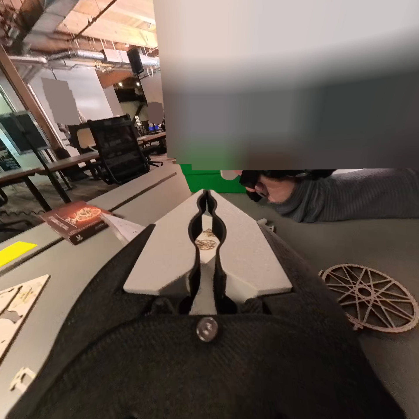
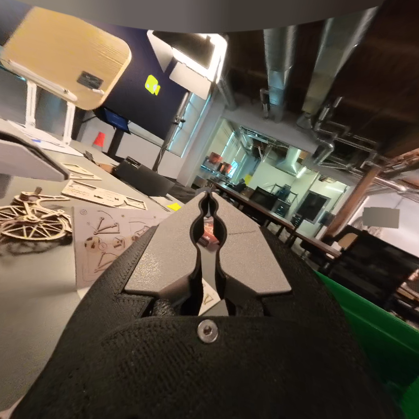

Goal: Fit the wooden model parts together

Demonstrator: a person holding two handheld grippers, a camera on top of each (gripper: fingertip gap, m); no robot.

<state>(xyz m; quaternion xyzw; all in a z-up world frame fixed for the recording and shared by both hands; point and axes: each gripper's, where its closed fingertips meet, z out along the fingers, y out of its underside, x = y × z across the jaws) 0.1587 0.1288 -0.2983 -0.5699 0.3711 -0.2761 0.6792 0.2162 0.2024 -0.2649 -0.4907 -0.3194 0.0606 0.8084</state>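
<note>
My left gripper (image 1: 207, 192) is shut and empty, held low over the grey table (image 1: 340, 244). A loose wooden spoked wheel (image 1: 371, 299) lies flat on the table to its right. My right gripper (image 2: 208, 193) is shut and empty, tilted above the table. A partly built wooden model with spoked wheels (image 2: 31, 217) lies at its far left. An instruction sheet (image 2: 106, 235) lies under and left of the right gripper. Wooden part sheets (image 2: 104, 195) lie beyond the model.
A brown model box (image 1: 77, 222) and a yellow note (image 1: 15, 251) lie left of the left gripper, with a part sheet (image 1: 20, 303) at the near left. A green bin (image 1: 210, 179) stands ahead. A person's sleeve (image 1: 353, 195) and hand rest on the table at right. The grippers' ends are close to 10 cm from one another. The loose wooden spoked wheel (image 1: 371, 299) sits 15 cm or so from the ends of my left fingers.
</note>
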